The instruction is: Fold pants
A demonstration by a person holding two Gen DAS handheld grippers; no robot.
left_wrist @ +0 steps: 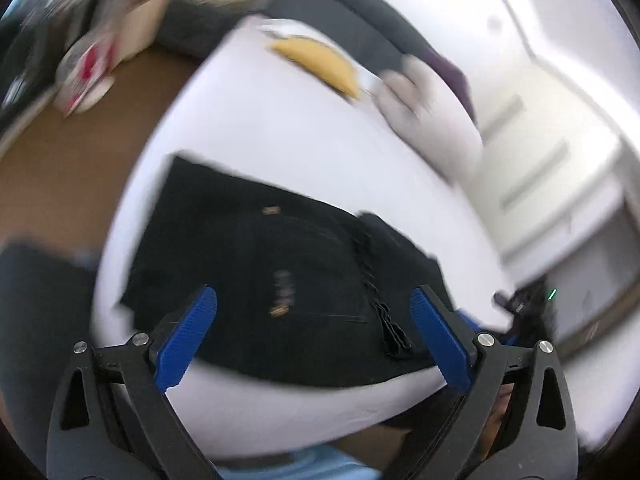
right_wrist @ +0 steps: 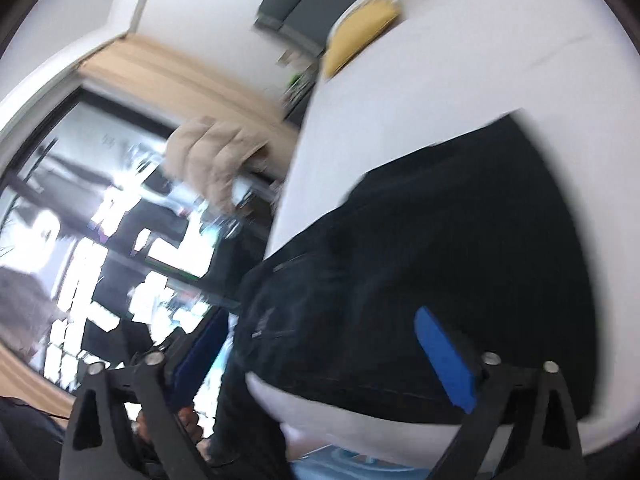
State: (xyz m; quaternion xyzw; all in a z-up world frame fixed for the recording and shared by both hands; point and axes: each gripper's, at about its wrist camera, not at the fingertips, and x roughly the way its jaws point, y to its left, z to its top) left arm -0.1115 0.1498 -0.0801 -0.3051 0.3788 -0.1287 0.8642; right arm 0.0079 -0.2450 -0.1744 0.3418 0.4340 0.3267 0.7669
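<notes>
Left wrist view showed me both grippers, left (left_wrist: 312, 320) and right (right_wrist: 316, 344), gaping empty above the black denim pants (left_wrist: 260, 264) on the round white table (left_wrist: 280, 140), seemingly mid-fold, needing an edge pinch next.

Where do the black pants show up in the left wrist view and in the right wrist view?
Left wrist: black pants lie lower centre on the white table.
Right wrist: black pants fill the lower right, draping over the table's left edge.
Shared landmark: yellow cloth at the table's far end.
</notes>
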